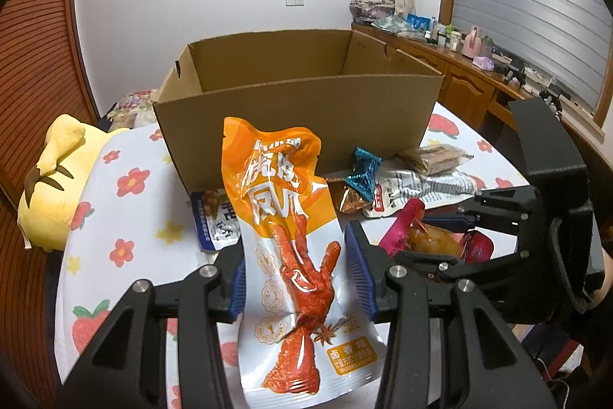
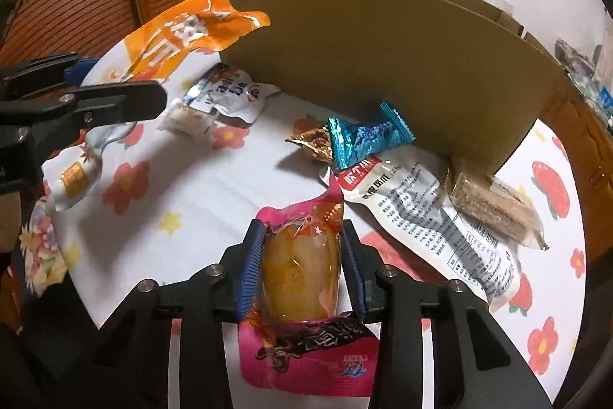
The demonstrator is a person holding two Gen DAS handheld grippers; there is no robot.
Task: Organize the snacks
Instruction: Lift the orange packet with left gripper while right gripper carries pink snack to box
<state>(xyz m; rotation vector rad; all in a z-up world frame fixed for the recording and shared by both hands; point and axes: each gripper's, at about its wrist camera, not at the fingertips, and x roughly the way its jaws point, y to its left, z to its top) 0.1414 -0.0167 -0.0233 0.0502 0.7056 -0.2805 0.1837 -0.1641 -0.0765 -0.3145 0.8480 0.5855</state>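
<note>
My left gripper [image 1: 295, 255] is shut on an orange and white chicken-foot snack pack [image 1: 285, 236], held upright in front of the open cardboard box [image 1: 299, 102]. The pack also shows in the right wrist view [image 2: 184, 33], with the left gripper [image 2: 95, 91]. My right gripper [image 2: 302, 255] is shut on a pink pack with a yellow snack inside [image 2: 302, 271], held low over the flowered cloth. It shows in the left wrist view [image 1: 433, 236] too. Loose snacks lie by the box: a blue candy [image 2: 364, 137], a gold wrapper [image 2: 310, 140], a white printed pack [image 2: 429, 217], a wafer bar [image 2: 494, 209], a blue-white pack [image 2: 230, 94].
The flowered cloth [image 2: 184, 194] covers the surface. A yellow plush toy [image 1: 61, 179] lies at the left. A wooden counter with bottles [image 1: 459, 45] runs along the right wall. A wooden slatted door [image 1: 34, 64] is at the left.
</note>
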